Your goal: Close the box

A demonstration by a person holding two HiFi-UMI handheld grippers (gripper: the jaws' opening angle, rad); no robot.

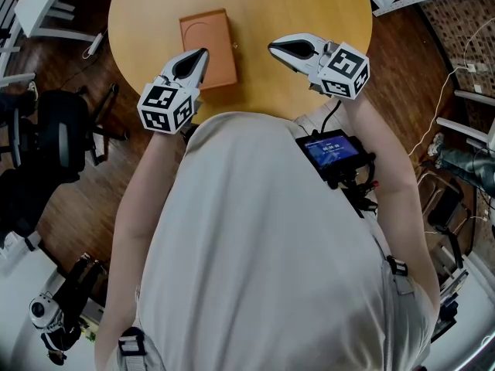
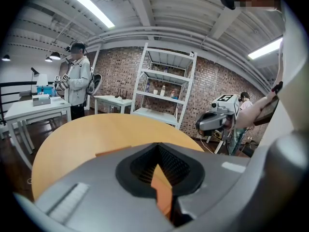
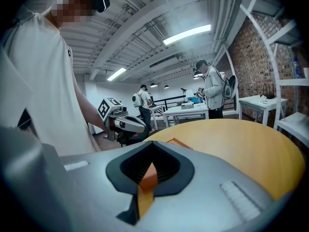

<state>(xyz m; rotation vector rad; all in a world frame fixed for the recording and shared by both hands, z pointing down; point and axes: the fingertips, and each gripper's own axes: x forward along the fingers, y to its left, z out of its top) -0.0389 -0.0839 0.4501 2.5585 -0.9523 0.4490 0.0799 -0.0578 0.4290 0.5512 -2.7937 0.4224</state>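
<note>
The brown box (image 1: pixel 207 49) lies flat with its lid down, left of the middle of the round wooden table (image 1: pixel 309 6), its long axis running near to far. Dark wood floor (image 1: pixel 85 199) surrounds the table, with a black chair (image 1: pixel 54 130) at left. The left claw (image 1: pixel 203 53), pressed together, points at the box's near edge. The right claw (image 1: pixel 273 48), also pressed together, is apart to the right.

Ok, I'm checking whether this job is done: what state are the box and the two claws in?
box: lid down, lying flat on the table.
left claw: shut, empty, tip at the box's left edge.
right claw: shut, empty, apart from the box.
</note>
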